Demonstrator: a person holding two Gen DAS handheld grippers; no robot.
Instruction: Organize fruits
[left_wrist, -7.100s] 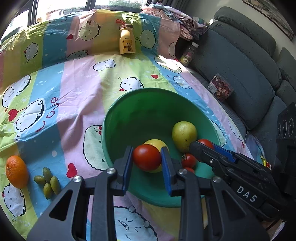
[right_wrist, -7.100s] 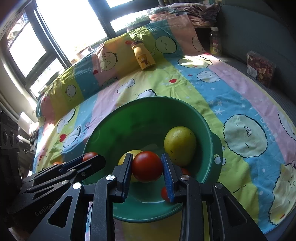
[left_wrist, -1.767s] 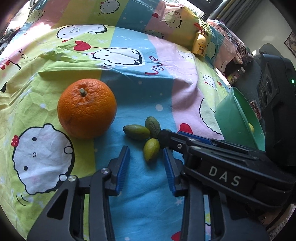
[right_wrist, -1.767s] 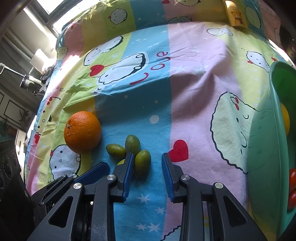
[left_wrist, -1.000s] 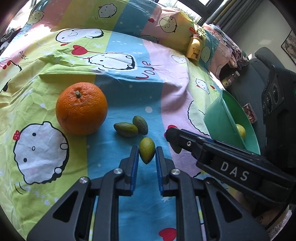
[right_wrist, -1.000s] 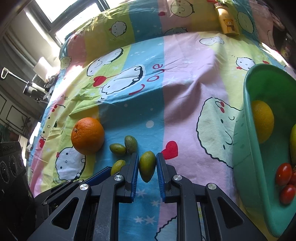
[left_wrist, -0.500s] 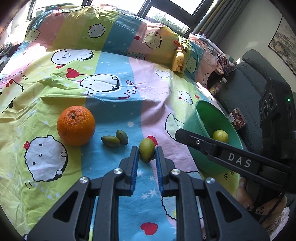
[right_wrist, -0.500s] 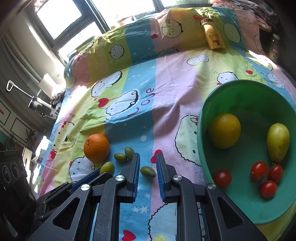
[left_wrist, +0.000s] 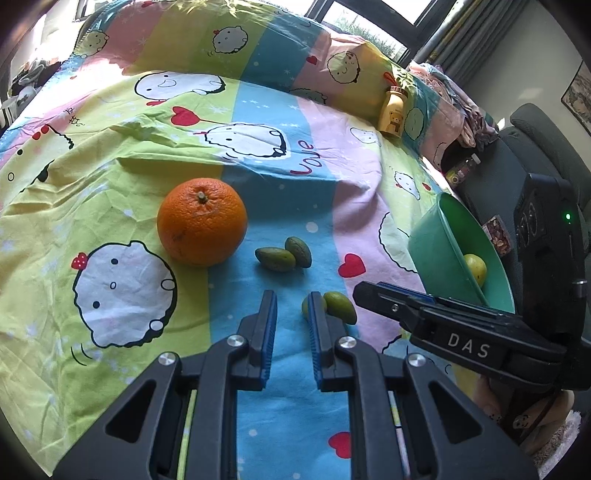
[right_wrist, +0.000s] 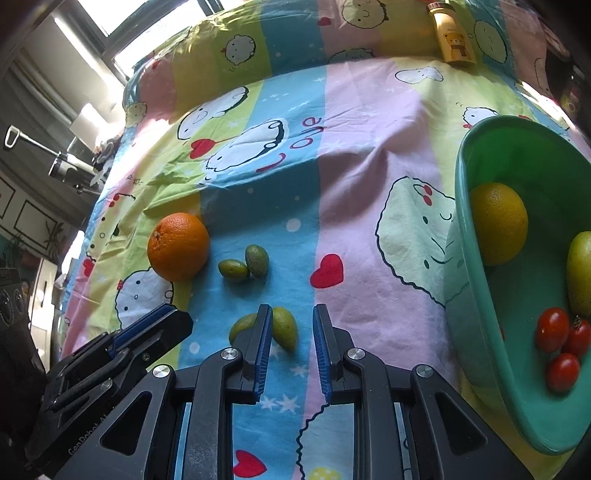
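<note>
The left gripper (left_wrist: 290, 299) is pointing down at the striped cloth (left_wrist: 110, 184). Its 2 fingers are drawn close together and are pinching nothing; only blue cloth is showing in the thin gap. The right gripper (right_wrist: 291, 312) is hanging just beside it, fingers also drawn close, also holding nothing.

2 near green fruits (right_wrist: 286, 328) are lying on the cloth right at the tips of both grippers. 1 is peeking out past the right gripper's left finger, and the other is sitting on the far side of that finger. They are resting on the cloth, not in a grip. I think both grippers are hovering here because these are the next things to pick up.

2 far green fruits (left_wrist: 275, 258) are touching each other just beside the orange (left_wrist: 202, 221). The soft cloth is probably keeping them all from rolling.

The green bowl (left_wrist: 432, 251) is sitting off to the right, well apart from them. It is already holding a yellow fruit (right_wrist: 498, 221), a pear-shaped fruit (right_wrist: 580, 273) and 3 little tomatoes (right_wrist: 552, 328). So the bowl looks like the home for the fruit, and 5 pieces are waiting outside it.
</note>
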